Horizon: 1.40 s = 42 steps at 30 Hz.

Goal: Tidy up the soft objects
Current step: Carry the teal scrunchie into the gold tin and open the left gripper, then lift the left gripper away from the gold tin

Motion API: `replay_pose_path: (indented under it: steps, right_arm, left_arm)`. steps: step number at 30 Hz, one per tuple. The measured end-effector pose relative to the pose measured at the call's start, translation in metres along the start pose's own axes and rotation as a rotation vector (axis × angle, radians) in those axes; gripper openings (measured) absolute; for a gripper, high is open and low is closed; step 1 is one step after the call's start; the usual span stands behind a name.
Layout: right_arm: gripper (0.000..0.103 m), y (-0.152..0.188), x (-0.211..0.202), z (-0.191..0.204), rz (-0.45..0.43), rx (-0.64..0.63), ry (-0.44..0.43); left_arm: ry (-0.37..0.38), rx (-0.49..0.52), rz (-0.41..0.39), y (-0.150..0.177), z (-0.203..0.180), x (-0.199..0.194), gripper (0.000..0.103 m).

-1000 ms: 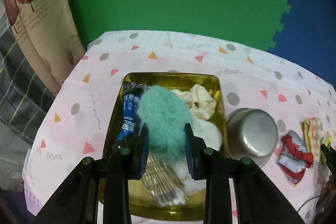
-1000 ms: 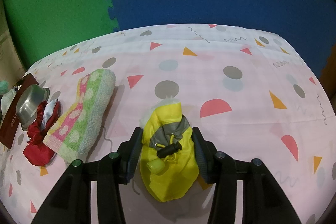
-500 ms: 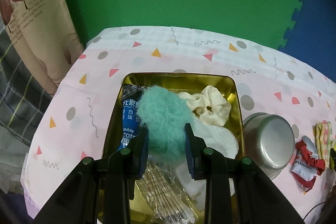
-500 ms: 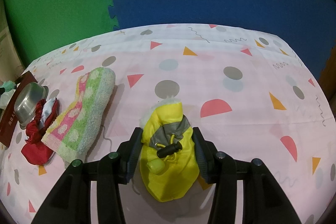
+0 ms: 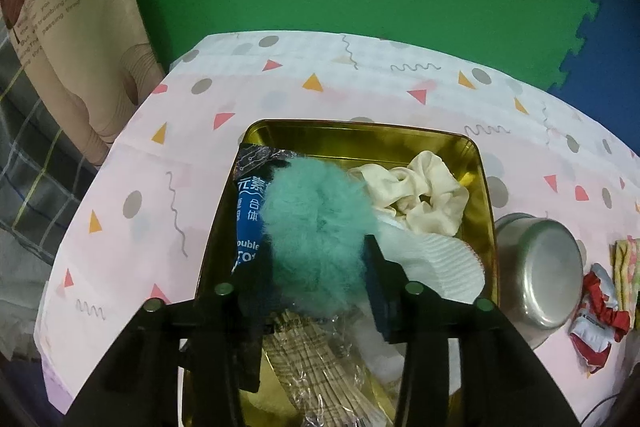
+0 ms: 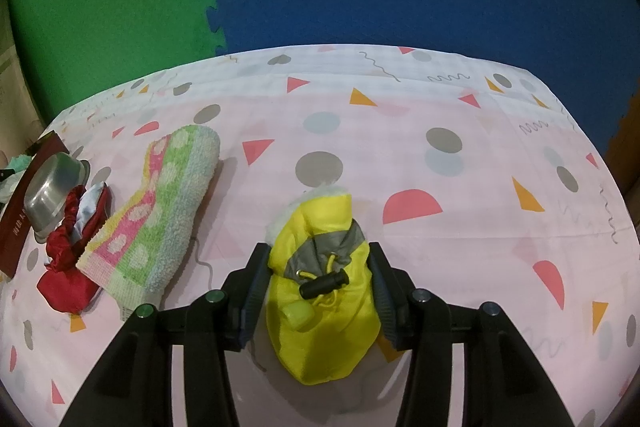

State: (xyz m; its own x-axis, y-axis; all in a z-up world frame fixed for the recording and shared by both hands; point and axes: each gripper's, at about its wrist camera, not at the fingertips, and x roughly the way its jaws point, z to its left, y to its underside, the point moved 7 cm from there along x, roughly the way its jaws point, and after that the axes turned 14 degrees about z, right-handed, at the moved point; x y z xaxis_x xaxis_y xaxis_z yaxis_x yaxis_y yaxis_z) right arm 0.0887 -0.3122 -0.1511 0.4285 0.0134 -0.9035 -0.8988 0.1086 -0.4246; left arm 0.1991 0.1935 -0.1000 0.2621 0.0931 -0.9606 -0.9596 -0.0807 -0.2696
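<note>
Left tool (image 5: 318,259) had widened since half a second earlier; its pads now stood apart from the teal fluffy pompom (image 5: 316,227), whereas before they pinched it; judged: release in progress, pompom delivered into the gold tin (image 5: 360,133) on the counter (image 5: 168,163). Camera had also come closer to the tin over the last second.

Right tool (image 6: 318,291) unchanged across the interval; fingers half-wide, straddling the yellow pouch (image 6: 324,327) on the counter; contact with the fabric could not be confirmed; pouch judged next for sorting.

Materials: pompom long-piled, round, springy; likely to rebound once freed. Tin rigid, glossy, rounded corners; inside it a cream scrunchie (image 5: 420,195), gathered satin-like folds; a white ribbed pad (image 5: 436,263); a blue printed sachet (image 5: 250,211); crinkly clear wrap over plaid (image 5: 320,359). Pouch slick nylon, grey band, black cord lock, fleecy lining. Nearby: terry polka-dot towel (image 6: 160,223), folded; red ruffled cloth (image 6: 68,267); inverted steel bowl (image 5: 544,271), hard, not soft goods.
</note>
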Motion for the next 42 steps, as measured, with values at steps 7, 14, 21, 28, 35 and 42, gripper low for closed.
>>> replay_pose_path:
  steps: [7, 14, 21, 28, 35, 42]
  right_arm:
    - [0.051, 0.000, 0.000, 0.002, 0.003, -0.007, 0.013]
    - [0.051, 0.000, 0.000, 0.002, 0.003, -0.008, 0.016]
    - [0.051, -0.001, 0.001, 0.003, 0.006, -0.015, 0.033]
    - [0.051, -0.001, 0.001, 0.006, 0.009, -0.025, 0.059]
    - [0.051, 0.000, 0.001, 0.007, 0.011, -0.029, 0.079]
    - [0.049, 0.000, -0.002, 0.010, 0.009, -0.028, 0.112]
  left_arm:
    - [-0.008, 0.012, -0.026, 0.008, 0.001, -0.015, 0.054]
    - [-0.014, 0.039, -0.091, 0.033, -0.006, -0.041, 0.064]
    - [0.022, 0.002, -0.135, 0.065, -0.006, -0.061, 0.069]
    - [-0.022, -0.043, -0.172, 0.094, -0.003, -0.063, 0.072]
    - [-0.048, -0.067, -0.168, 0.111, 0.003, -0.054, 0.073]
    - [-0.071, -0.150, -0.197, 0.128, 0.034, -0.057, 0.076]
